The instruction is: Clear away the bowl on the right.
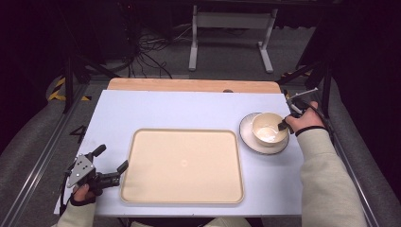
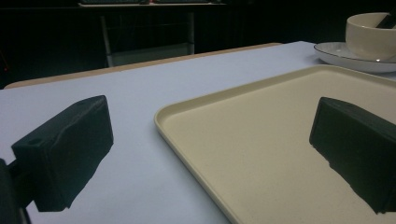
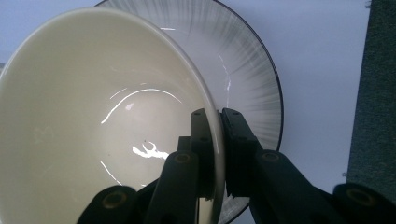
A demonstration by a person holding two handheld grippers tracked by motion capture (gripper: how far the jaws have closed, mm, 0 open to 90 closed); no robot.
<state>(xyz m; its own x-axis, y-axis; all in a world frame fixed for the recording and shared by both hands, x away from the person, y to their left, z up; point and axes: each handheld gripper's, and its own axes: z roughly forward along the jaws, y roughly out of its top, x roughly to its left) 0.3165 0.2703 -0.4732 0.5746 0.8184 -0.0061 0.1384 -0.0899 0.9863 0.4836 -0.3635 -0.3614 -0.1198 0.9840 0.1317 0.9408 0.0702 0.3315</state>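
At frame right, the right gripper [image 3: 218, 154] has its jaws clamped on the cream bowl [image 3: 93, 116] rim. At lower left, the left gripper [image 1: 111, 165] jaws gape wide beside the tray [image 1: 142, 184]

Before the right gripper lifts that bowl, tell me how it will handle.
The bowl looks like glazed ceramic: probably rigid, breakable and slick. The right gripper pinches only one side of its rim, so it may tilt or slip. The plate beneath should probably stay put.
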